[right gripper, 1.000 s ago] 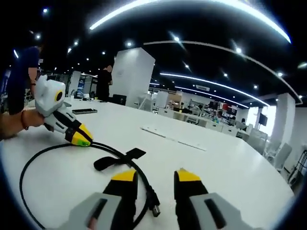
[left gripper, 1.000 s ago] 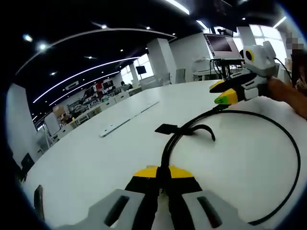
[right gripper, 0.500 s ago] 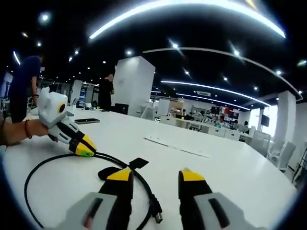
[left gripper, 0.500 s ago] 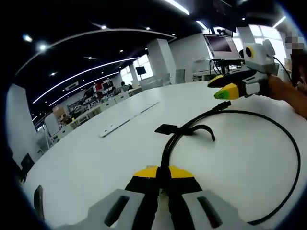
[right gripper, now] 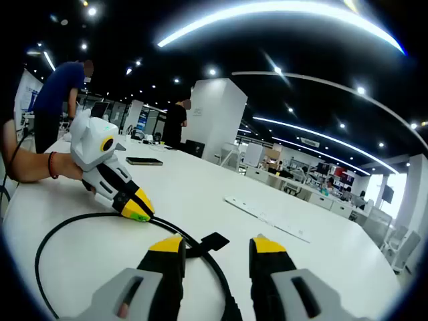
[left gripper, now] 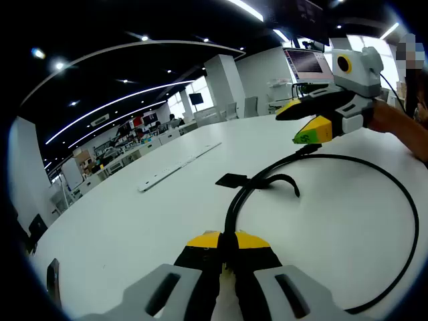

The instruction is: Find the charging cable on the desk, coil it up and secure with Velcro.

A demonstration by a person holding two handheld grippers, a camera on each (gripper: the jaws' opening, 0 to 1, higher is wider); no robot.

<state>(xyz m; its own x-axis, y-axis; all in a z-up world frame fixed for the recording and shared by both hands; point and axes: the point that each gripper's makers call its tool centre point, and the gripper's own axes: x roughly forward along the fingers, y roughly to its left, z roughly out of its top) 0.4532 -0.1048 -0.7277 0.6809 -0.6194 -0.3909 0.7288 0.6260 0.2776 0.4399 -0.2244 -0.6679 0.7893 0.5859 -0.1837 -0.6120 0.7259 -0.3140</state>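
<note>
1. I see the charging cable [left gripper: 409, 221], thin, black and round in section, lying in one wide loop on the smooth white bench [left gripper: 134, 221]. One end runs straight into my left claw [left gripper: 226, 242]; the free plug end lies on the bench just below my right claw [left gripper: 302, 124] as seen in the left gripper view.
2. A flat black Velcro strap [left gripper: 235, 180] is wrapped on the cable near the left claw, with a squarish tab on one side and a curled tail [left gripper: 287, 182] on the other.
3. My left claw's yellow-tipped black jaws are pressed together, pinching the cable between them.
4. My right claw [right gripper: 217, 249] has a clear gap between its jaws and holds nothing; it hangs above the bench, with the cable passing below the gap.
5. In the right gripper view, the left claw [right gripper: 139, 206] rests tip-down at the cable, a hand [right gripper: 37, 167] with a red wristband behind it.
6. Farther off, a long flat white strip [left gripper: 177, 166] and a dark phone [right gripper: 144, 161] lie on the bench.
</note>
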